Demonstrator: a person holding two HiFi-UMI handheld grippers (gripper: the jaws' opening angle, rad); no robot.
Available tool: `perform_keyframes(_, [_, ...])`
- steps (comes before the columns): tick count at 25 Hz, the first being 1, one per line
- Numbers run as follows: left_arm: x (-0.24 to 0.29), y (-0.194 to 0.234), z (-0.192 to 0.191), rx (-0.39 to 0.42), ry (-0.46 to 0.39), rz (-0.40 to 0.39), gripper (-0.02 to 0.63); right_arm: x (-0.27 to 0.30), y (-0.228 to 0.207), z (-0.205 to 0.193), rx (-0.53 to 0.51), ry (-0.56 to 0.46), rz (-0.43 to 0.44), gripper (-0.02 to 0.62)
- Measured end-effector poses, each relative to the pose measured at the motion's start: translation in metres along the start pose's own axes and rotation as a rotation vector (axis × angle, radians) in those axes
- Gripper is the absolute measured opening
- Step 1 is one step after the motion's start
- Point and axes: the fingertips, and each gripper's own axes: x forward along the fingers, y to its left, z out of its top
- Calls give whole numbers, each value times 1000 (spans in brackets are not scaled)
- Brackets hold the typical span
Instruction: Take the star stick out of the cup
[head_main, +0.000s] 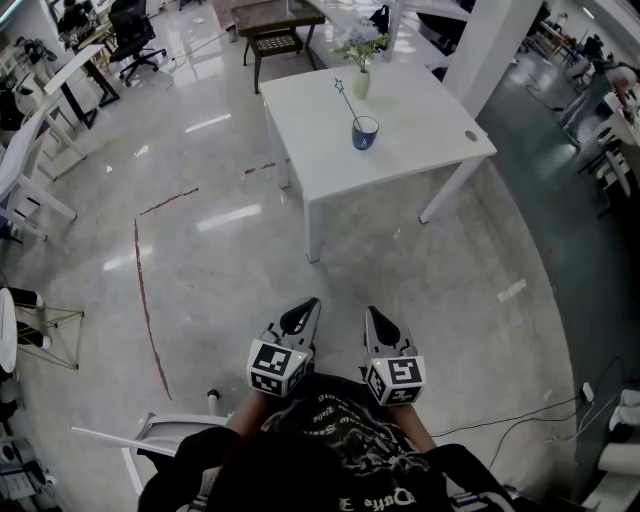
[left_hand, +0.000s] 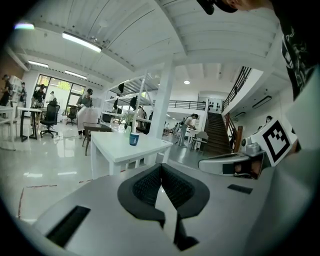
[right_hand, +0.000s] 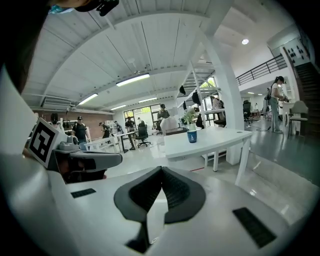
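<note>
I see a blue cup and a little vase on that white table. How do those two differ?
The blue cup is dark and squat, while the vase is pale and narrower. The blue cup holds a thin star stick, and the vase holds leafy green sprigs. The blue cup stands nearer the person, with the vase farther back. Both stand upright on the white table.
</note>
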Motion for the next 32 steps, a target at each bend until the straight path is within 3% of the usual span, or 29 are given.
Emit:
perform_keyframes(9, [46,109,36,3,22,16,20,112,11,53,14,-37,-5,8])
perform_keyframes(17, [83,176,63,32,41,-52,20,186,10,87,42,-71,-60,8])
perform_keyframes(26, [116,213,70,-18,36,-46,20,225,-5,91,47,-22,-73,8])
perform_keyframes(32, [178,231,90,-29,34,-31,20,273,-46,117,41,-24,-43,8])
